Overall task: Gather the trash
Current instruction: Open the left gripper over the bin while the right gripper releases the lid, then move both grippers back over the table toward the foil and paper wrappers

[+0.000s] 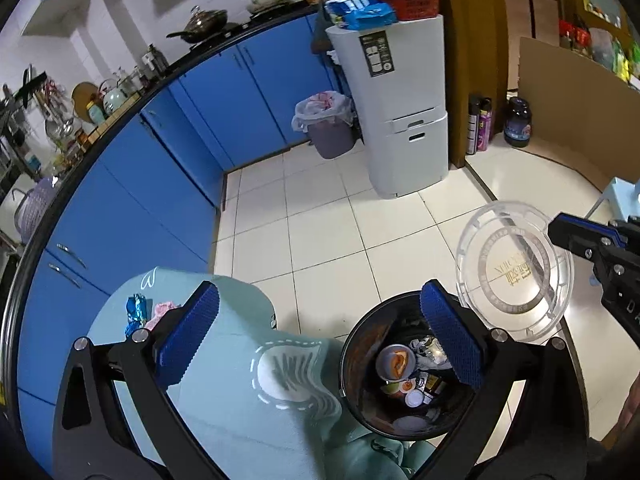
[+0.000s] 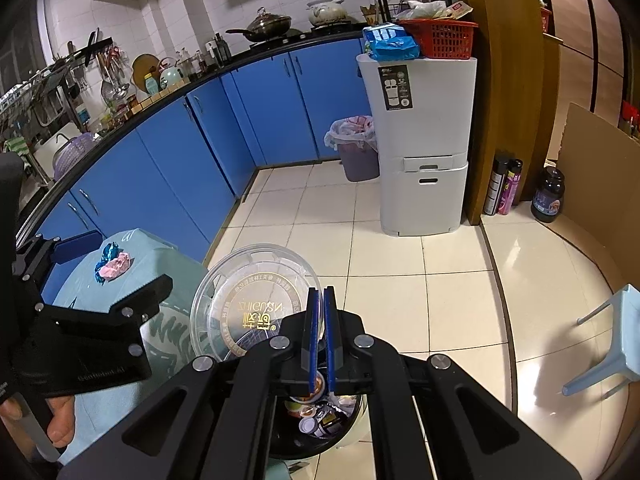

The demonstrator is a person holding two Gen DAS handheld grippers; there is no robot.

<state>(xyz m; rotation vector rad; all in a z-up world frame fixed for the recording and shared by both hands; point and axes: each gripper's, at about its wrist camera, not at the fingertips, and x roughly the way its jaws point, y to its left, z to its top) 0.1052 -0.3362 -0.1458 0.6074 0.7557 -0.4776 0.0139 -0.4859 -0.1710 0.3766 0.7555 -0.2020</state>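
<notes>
We have the clear plastic lid (image 2: 256, 300) pinched by its rim in the right hand-held gripper (image 2: 319, 336), whose jaws are closed tight on that thin edge. The lid stands tilted on edge, its broad face toward the camera, just above and beyond the far rim of the black trash bin (image 1: 352, 360). So the drop lies toward us and slightly down. The bin is open and already holds cups and wrappers.

Our left hand-held gripper (image 1: 316, 340) is spread wide with nothing between its pads; it hangs over the near edge of the surface (image 1: 224, 420), angled down. The remaining trash, a blue foil wrapper (image 1: 135, 312) and a pink crumpled piece (image 2: 116, 266), lies touching at the surface's far left corner, ahead and left of that gripper. The left hand is clearly nearer to them, so we judge it should reach there next.
</notes>
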